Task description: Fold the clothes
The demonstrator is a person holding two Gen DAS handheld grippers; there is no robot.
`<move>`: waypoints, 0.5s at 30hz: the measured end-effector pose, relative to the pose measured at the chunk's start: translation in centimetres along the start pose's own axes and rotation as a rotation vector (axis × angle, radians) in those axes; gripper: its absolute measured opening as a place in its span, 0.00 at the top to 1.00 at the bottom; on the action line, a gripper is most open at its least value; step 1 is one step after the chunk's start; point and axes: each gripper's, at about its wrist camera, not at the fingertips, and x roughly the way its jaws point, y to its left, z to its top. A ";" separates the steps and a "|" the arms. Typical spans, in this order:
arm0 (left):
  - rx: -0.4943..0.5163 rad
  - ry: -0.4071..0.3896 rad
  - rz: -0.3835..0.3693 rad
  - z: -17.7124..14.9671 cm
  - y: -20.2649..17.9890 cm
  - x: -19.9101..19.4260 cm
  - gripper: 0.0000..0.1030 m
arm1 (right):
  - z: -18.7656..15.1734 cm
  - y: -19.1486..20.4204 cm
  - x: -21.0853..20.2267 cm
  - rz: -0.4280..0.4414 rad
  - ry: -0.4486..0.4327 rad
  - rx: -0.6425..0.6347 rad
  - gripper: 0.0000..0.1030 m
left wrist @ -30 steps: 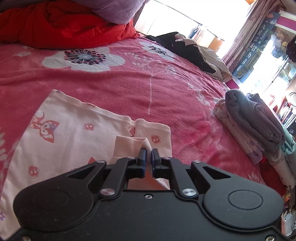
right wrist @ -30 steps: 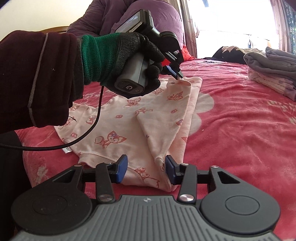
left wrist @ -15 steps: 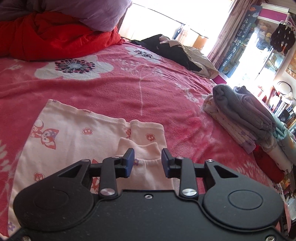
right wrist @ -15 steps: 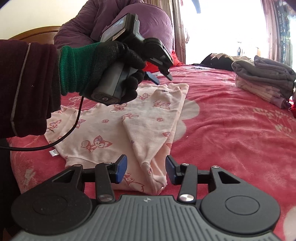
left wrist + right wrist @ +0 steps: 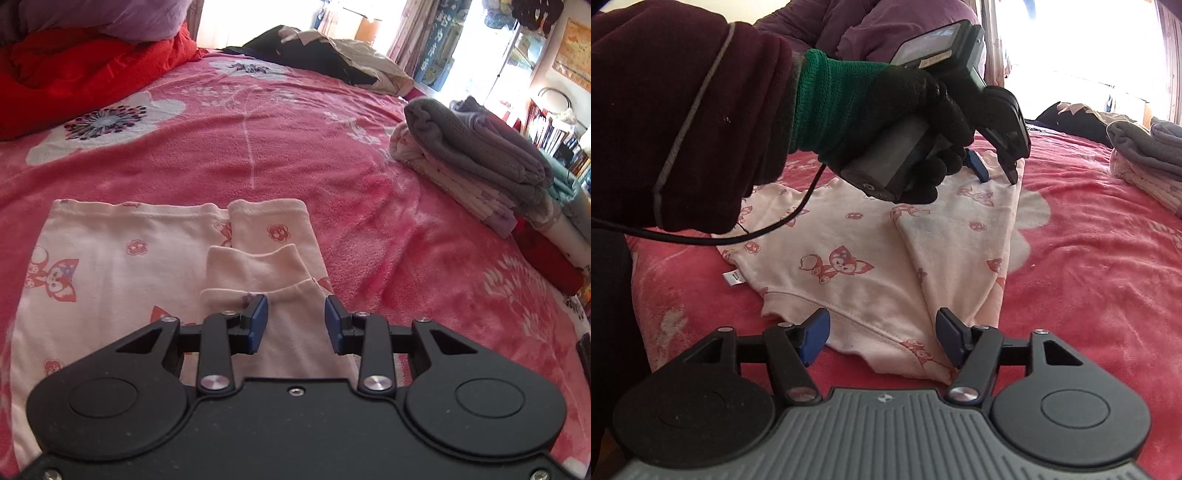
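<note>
A pale pink top with fox prints (image 5: 122,258) lies flat on the red flowered bedspread (image 5: 258,147). Its sleeve (image 5: 266,266) is folded back over the body. My left gripper (image 5: 296,321) hovers just over the sleeve's cuff; its jaws are opening and the pads stand clear of the cloth. In the right wrist view the same top (image 5: 849,258) spreads out ahead, with the left gripper (image 5: 997,173) at its far edge in a gloved hand (image 5: 886,110). My right gripper (image 5: 882,339) is over the near edge, its jaws opening, with the cloth below and unpinched.
A stack of folded clothes (image 5: 480,162) sits on the bed's right side, seen also as the stack (image 5: 1145,158). A red quilt (image 5: 74,74) and a dark clothes heap (image 5: 325,55) lie at the far end. A cable (image 5: 738,236) hangs from the left hand.
The left gripper opened and let go of the sleeve cuff, which now lies on the top. The right gripper's jaws spread wider over the near edge.
</note>
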 end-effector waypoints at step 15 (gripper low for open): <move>-0.517 -0.143 0.141 -11.5 14.8 -18.0 0.61 | 0.2 2.9 -2.8 0.046 -0.083 -0.052 0.39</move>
